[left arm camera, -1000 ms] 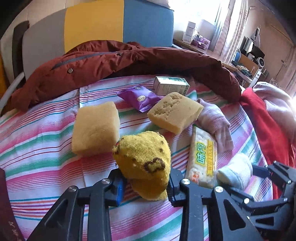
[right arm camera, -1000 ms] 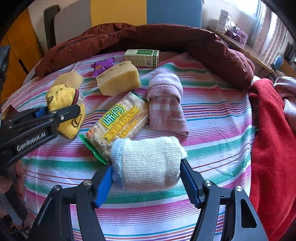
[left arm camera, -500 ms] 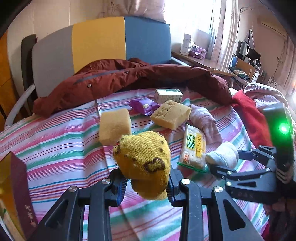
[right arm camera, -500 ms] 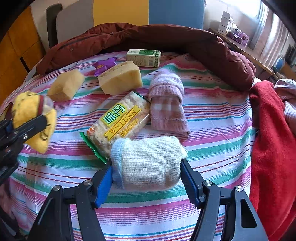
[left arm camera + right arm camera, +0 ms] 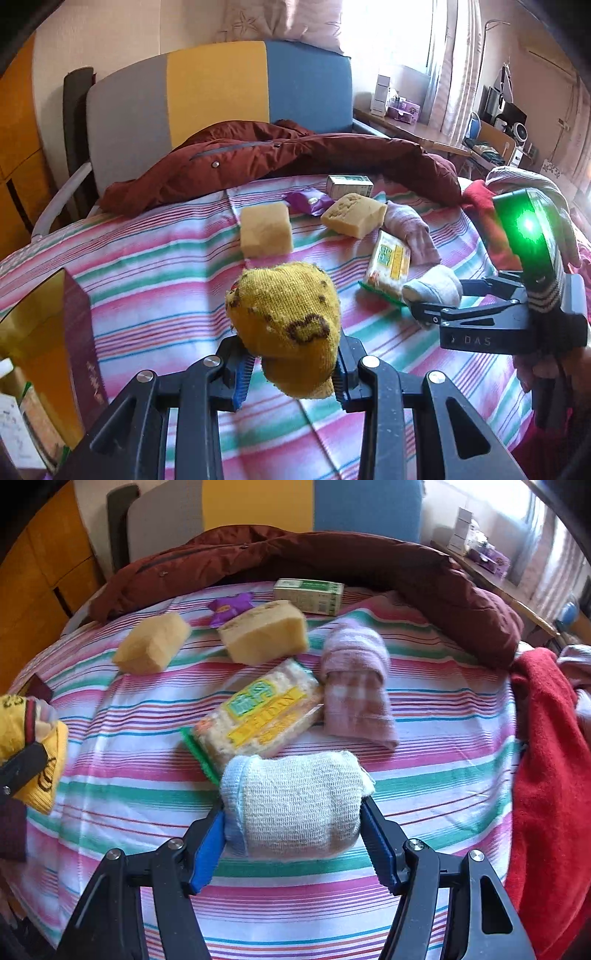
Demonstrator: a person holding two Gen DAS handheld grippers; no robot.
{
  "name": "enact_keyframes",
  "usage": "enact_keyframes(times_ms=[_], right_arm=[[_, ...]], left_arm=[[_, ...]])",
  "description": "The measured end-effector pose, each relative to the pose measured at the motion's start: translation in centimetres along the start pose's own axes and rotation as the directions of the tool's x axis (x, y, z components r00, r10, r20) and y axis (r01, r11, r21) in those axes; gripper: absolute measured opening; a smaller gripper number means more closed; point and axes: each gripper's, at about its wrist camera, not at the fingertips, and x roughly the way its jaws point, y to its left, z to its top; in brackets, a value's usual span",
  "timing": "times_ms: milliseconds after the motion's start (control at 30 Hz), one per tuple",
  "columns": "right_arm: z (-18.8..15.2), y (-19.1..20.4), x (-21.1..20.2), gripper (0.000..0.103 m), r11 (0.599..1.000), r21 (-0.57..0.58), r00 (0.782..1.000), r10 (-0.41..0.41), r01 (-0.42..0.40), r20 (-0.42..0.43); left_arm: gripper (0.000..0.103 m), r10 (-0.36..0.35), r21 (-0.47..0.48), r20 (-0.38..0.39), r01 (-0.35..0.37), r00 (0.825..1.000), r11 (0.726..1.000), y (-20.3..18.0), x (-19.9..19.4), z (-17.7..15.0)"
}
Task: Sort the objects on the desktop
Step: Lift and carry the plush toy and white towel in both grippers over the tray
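Observation:
My left gripper (image 5: 291, 373) is shut on a rolled yellow sock (image 5: 286, 325) and holds it above the striped cloth (image 5: 155, 280); the sock also shows at the left edge of the right wrist view (image 5: 33, 753). My right gripper (image 5: 293, 834) is shut on a rolled white sock (image 5: 295, 805), also seen in the left wrist view (image 5: 432, 291). On the cloth lie a cracker pack (image 5: 258, 716), a pink sock (image 5: 354, 686), two yellow sponges (image 5: 153, 642) (image 5: 267, 631), a purple sachet (image 5: 231, 605) and a green-white box (image 5: 308, 594).
A dark red jacket (image 5: 280, 155) lies along the far edge of the cloth. A red cloth (image 5: 546, 760) lies at the right. An open maroon box (image 5: 55, 339) stands at the left. A grey, yellow and blue chair back (image 5: 218, 96) stands behind.
My left gripper has lifted the yellow sock and drawn it back to the left, toward the maroon box. My right gripper has begun to lift the white sock.

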Motion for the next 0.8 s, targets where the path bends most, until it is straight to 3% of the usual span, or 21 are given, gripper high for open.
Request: enact_keyframes(times_ms=[467,800], right_arm=[[-1.7,5.2,-0.7,0.068,0.97,-0.18,0.987,0.163,-0.163,-0.013],[-2.3,7.7,-0.6,0.068,0.96,-0.193,0.979,0.202,-0.205,-0.035]], left_arm=[[0.035,0.035,-0.043,0.022,-0.034,0.999,0.998,3.0,-4.8,-2.7],[0.035,0.066,-0.096,0.028,-0.063,0.997,0.993,6.3,-7.7,-5.0]])
